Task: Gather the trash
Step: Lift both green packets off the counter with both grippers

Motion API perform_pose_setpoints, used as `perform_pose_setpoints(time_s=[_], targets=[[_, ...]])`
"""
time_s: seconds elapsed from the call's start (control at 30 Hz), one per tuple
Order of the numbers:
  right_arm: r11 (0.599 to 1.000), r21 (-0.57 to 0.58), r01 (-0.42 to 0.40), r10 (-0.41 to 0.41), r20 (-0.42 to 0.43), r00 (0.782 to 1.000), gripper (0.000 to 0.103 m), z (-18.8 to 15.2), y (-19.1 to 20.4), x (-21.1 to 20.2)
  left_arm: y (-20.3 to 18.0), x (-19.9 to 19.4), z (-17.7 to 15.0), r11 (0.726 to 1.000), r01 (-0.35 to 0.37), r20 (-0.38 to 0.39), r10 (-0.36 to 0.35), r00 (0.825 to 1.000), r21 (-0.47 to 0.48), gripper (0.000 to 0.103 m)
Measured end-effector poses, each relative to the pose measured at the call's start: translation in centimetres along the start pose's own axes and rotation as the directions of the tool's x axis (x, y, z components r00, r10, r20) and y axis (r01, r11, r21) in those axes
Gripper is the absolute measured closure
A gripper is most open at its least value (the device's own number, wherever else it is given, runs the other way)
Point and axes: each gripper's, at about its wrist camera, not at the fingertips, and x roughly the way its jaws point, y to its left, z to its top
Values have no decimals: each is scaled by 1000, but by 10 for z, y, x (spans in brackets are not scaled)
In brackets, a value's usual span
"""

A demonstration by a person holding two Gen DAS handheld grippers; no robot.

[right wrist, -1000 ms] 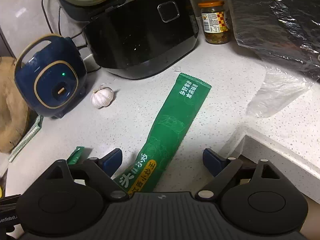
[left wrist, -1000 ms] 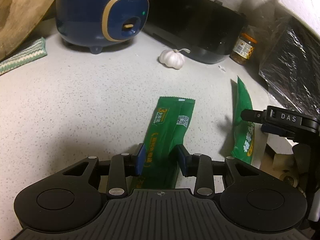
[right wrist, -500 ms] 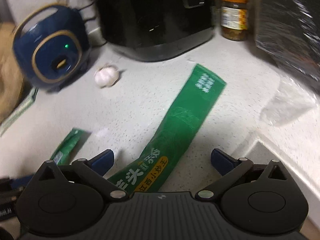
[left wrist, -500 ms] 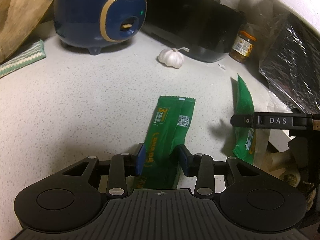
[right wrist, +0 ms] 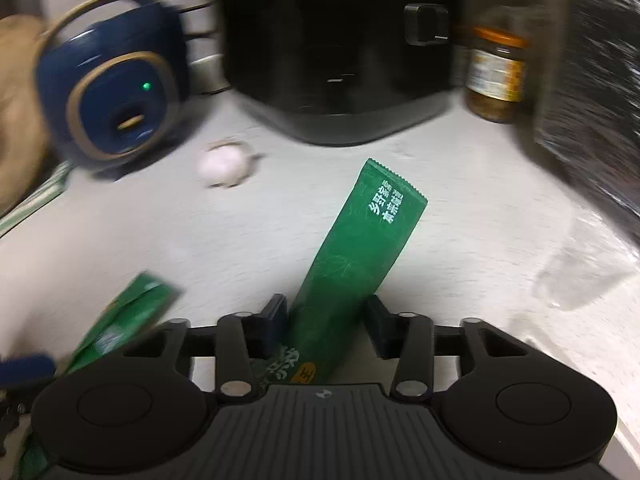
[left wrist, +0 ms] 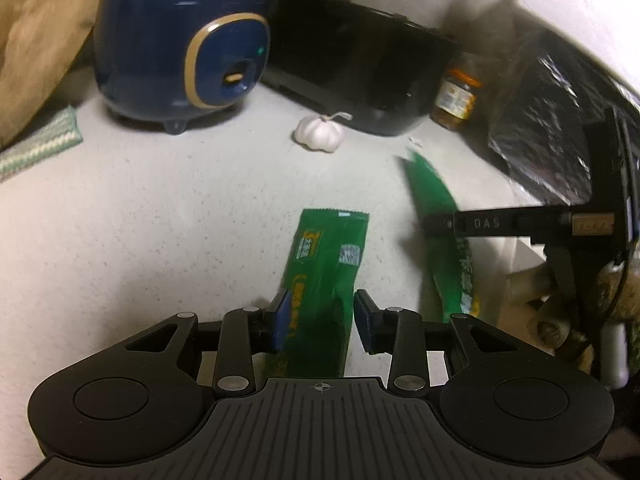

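Gripping a short green wrapper (left wrist: 326,272), our left gripper (left wrist: 320,316) has its blue pads pressed against the packet's near end, and the wrapper's far end reaches out over the speckled countertop (left wrist: 160,220). In this left wrist view we see a garlic bulb (left wrist: 319,132) farther off, a navy rice cooker (left wrist: 180,52) at far left, a black cooker (left wrist: 360,64) behind the garlic and a jar (left wrist: 456,98) to its right. At right, a longer green wrapper (left wrist: 440,216) runs away from us, crossed by the black bar of our right gripper (left wrist: 520,224). From the right wrist view, our right gripper (right wrist: 326,320) is closed narrowly around that long green wrapper (right wrist: 356,264), whose serrated far end points toward the black cooker (right wrist: 340,60). We see the short green wrapper (right wrist: 124,324) blurred at near left, the garlic bulb (right wrist: 224,164) beyond it, the navy rice cooker (right wrist: 112,92) at far left, and the jar (right wrist: 496,76) at far right.
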Motion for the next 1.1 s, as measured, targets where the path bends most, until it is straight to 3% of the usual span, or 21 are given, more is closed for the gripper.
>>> perform_pose_setpoints(time_s=[0.13,0.2,0.3,0.47,0.63,0.73,0.87,0.97,1.0,1.1], targets=[[996,-70,-53,54,9,999,71,-11,15,-15,-7,3,-10,996,-37,-58,42,997,86,64],[993,-97,-65,66,9,998,71,-17,21,-20,-11,3,-14,991,-54,-49,60,997,120,63],[987,-153,-43,47,29,998,70,-27,26,-28,-12,7,-14,989,-80,-54,87,995,122,59],[988,-153,-38,45,48,998,51,-32,23,-37,-16,14,-13,982,-124,-28,129,991,139,57],[993,-112,-46,46,-2,999,51,-35,24,-24,-11,25,-9,990,-104,-29,107,994,93,55],[989,-144,-30,33,17,999,51,-42,31,-24,-14,30,-7,988,-103,-19,106,994,112,55],[986,-167,-15,19,23,1000,71,-46,39,-26,-22,32,-7,980,-125,-21,130,991,154,56],[994,-100,-41,42,15,999,83,-43,35,-34,-19,30,-6,984,-115,-16,119,993,133,60],[997,-60,-55,57,26,998,86,-41,32,-40,-15,28,-5,989,-98,-21,101,995,113,67],[996,31,-78,75,78,994,87,-39,23,-66,-3,24,1,1000,0,-22,1,1000,27,67]])
